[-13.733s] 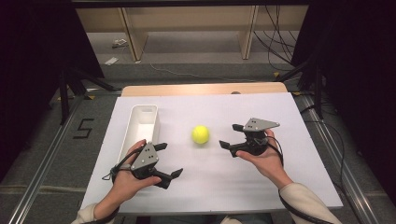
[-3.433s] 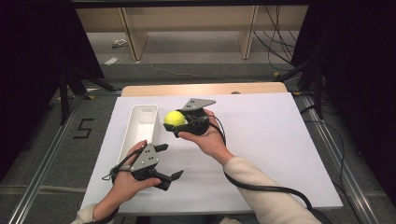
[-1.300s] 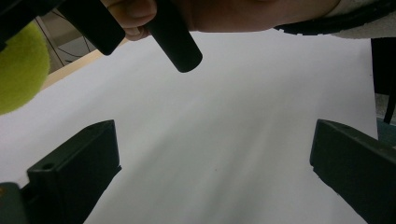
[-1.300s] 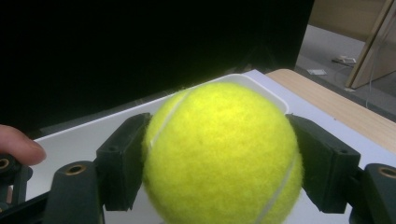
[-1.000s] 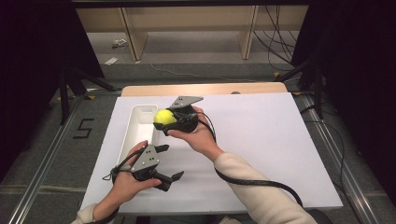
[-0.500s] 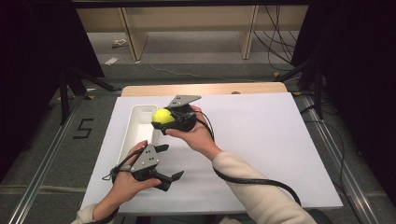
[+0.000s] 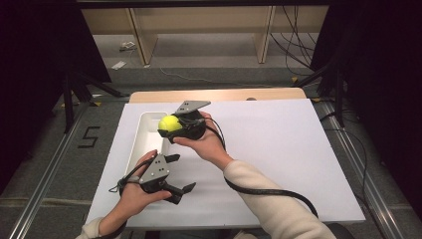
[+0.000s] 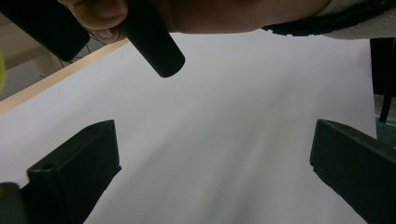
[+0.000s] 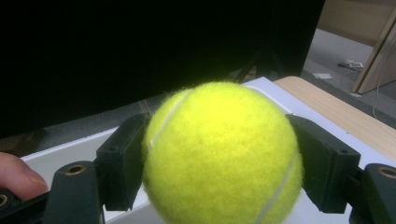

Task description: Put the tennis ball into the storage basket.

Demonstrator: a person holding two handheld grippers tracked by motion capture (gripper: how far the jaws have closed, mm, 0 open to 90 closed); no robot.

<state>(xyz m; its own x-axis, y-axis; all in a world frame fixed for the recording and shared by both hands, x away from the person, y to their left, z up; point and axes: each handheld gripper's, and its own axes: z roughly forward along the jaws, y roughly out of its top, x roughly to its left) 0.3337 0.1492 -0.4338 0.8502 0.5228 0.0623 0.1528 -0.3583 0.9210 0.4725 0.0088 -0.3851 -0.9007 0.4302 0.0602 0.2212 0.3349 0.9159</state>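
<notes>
I see a white sheet (image 7: pixel 288 149) covering most of the wooden table (image 7: pixel 219 94), whose bare strip shows along the far edge. On the floor off the table's left edge a "5" mark (image 7: pixel 88 137) is taped, and cables (image 7: pixel 293 45) trail beyond the far right corner beneath a wooden shelf frame (image 7: pixel 199 25).

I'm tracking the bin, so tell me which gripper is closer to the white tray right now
Right. The right gripper holds the tennis ball at the white tray's right rim; the left gripper sits open nearer the person, just off the tray's near corner.
</notes>
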